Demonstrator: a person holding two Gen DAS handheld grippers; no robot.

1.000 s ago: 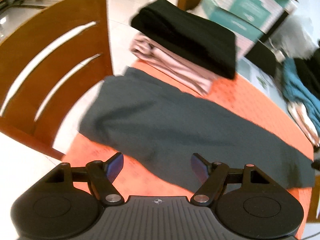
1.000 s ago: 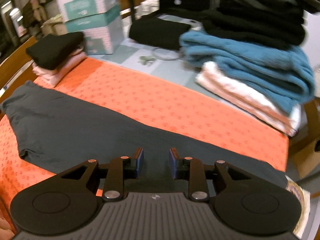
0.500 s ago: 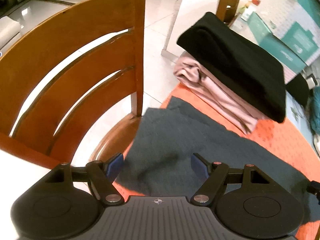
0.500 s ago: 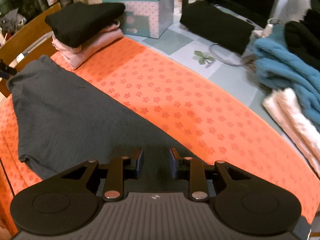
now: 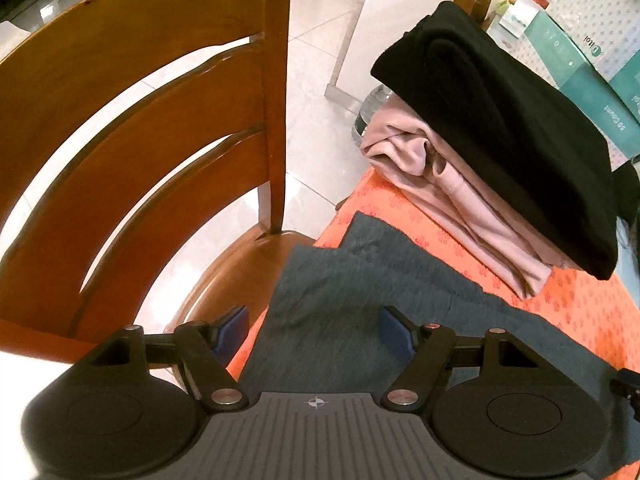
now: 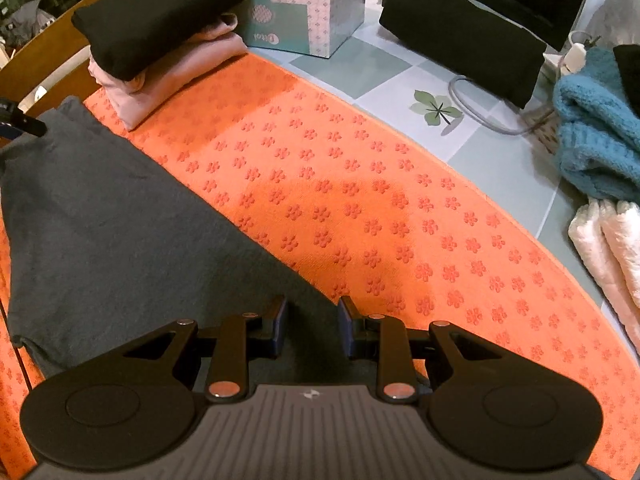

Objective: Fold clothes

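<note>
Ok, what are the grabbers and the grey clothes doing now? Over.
Left gripper open, right gripper open, both empty. Grey garment flat on orange mat. Nothing blocking.

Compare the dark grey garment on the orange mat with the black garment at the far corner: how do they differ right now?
The dark grey garment lies spread flat in a long strip; the black garment is folded into a thick, compact bundle. The grey one rests directly on the orange mat, one end hanging past its edge toward the wooden chair; the black one sits on a folded pink garment. Both are dark, plain fabric, and neither gripper holds them.
</note>
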